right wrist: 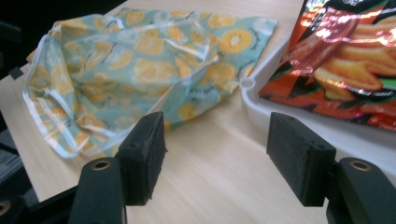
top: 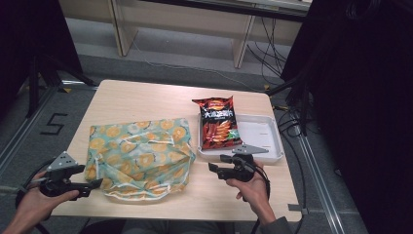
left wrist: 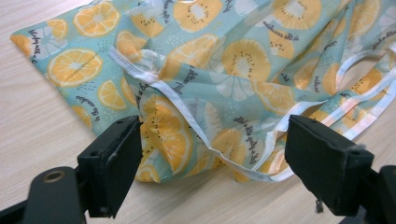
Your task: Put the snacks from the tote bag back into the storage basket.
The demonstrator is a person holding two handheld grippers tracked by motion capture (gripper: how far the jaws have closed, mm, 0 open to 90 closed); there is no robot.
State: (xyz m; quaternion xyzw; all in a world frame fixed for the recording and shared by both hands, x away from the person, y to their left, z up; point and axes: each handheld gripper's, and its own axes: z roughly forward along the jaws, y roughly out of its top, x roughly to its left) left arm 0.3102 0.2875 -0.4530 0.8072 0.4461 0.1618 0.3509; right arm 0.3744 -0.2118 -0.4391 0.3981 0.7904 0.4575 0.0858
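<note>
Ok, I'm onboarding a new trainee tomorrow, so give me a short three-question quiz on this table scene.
1. True or false: the red crinkly snack packet lies partly in the white plastic tray.
2. Which tool is closer to the tray: A) left tool, B) right tool?
3. Fill in: the teal fabric bag with orange citrus print rests on the light wooden ____.

Key: 1 true; 2 B; 3 table.
</note>
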